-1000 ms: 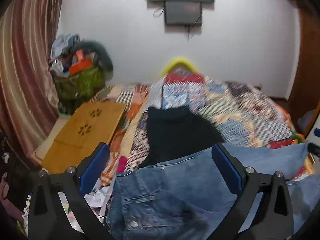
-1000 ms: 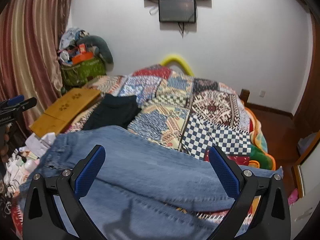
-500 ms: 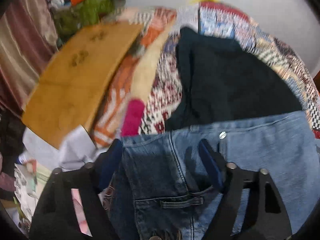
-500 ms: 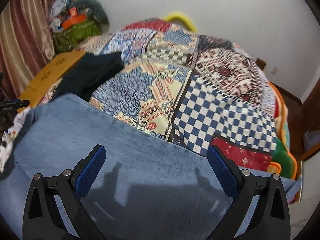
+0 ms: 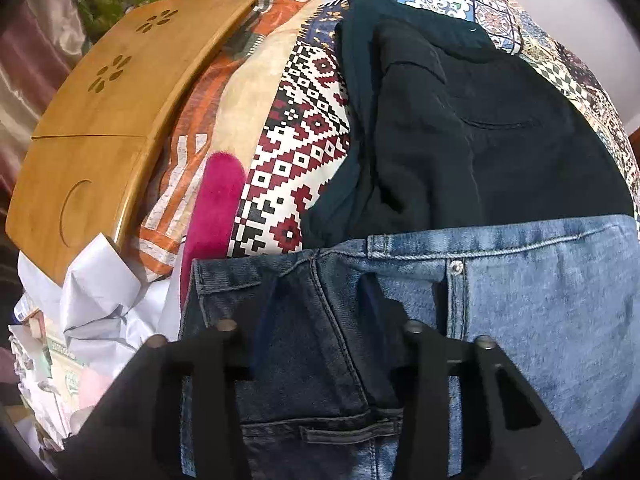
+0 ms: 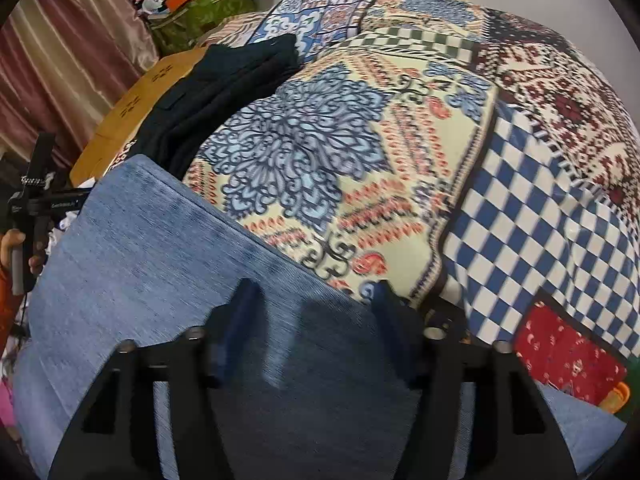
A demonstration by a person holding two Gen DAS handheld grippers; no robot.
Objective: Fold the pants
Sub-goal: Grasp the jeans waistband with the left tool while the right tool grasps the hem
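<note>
On the bed [image 6: 400,184] we saw jeans [image 5: 540,304]. Our left claw [image 5: 320,308] and right claw [image 6: 312,312] were spread over them.

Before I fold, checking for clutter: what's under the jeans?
The jeans lie on the patchwork quilt, their waistband overlapping the dark pants. Anything beneath the denim is hidden.

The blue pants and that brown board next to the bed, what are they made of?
The blue pants look like denim: faded, woven grain, stitched seams, a metal rivet by the pocket. The brown board looks like bamboo or light wood, smooth and slightly glossy, with flower shapes cut through it; which wood cannot be told.
</note>
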